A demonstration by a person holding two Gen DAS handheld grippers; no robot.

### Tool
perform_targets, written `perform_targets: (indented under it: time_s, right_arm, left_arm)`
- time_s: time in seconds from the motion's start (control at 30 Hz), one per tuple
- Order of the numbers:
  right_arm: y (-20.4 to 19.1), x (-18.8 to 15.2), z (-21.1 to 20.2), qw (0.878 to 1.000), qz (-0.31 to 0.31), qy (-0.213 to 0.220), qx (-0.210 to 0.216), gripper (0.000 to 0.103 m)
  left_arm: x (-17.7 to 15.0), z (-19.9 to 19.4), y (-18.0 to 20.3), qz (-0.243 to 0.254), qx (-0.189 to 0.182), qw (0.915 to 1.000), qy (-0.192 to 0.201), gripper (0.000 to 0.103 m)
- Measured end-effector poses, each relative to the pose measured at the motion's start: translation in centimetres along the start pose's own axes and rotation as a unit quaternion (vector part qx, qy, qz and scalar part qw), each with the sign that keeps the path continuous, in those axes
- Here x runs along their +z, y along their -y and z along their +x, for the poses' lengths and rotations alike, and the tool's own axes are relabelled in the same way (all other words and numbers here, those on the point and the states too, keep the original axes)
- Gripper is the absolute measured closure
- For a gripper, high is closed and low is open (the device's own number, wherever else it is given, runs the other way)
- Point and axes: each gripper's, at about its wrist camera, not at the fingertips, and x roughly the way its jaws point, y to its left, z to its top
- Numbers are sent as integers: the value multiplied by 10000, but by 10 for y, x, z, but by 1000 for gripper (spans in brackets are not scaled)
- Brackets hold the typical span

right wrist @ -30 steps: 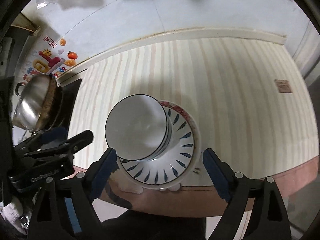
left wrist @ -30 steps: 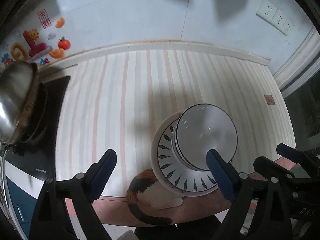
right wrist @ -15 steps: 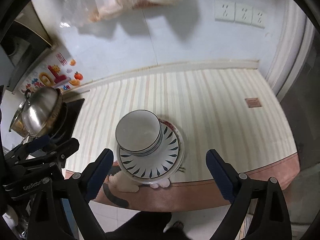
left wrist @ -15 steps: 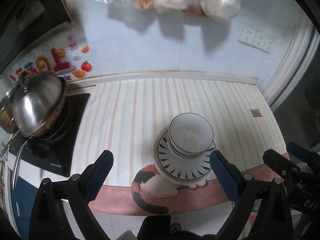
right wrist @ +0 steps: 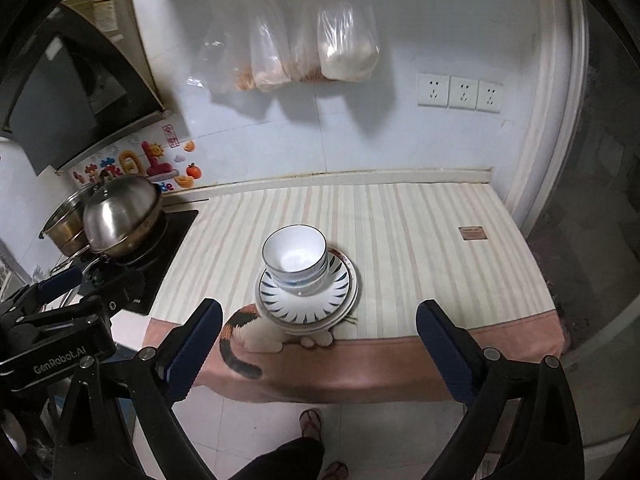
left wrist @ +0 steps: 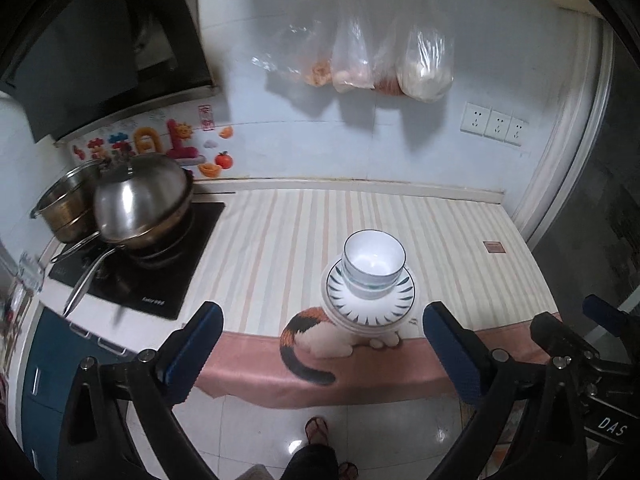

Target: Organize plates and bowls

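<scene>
A stack of white bowls (left wrist: 374,268) with a dark rim stands on a stack of white plates (left wrist: 396,306) with a blue leaf pattern, near the front edge of the striped counter. The same bowls (right wrist: 295,260) and plates (right wrist: 332,300) show in the right wrist view. My left gripper (left wrist: 318,346) is open and empty, held back from the counter over the floor. My right gripper (right wrist: 320,340) is also open and empty, likewise back from the counter edge. Neither touches the dishes.
A steel pan with a lid (left wrist: 140,204) and a pot (left wrist: 68,212) sit on a black cooktop (left wrist: 160,264) at the left. A cat-print mat (left wrist: 312,340) hangs over the counter edge. Plastic bags (left wrist: 424,64) hang on the wall. The person's feet (left wrist: 316,428) stand below.
Both grippers have pulled up and back from the stacked dishes, which now look smaller and farther away. The dishes have not moved. Both grippers stay open.
</scene>
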Motion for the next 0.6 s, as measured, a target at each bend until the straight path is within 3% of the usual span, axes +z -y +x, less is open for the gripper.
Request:
perform_targets:
  time_s: [0.33,0.6]
  right_arm:
    - [-12,-39,-86,9992,-77,396,-34,3]
    - [-26,-54,-119,9983,-65,572,-102,2]
  left_arm:
    - [-34,-70,-11,-46,78,9993,369,0]
    - [-51,-96,-27,11,154,9988,461,0]
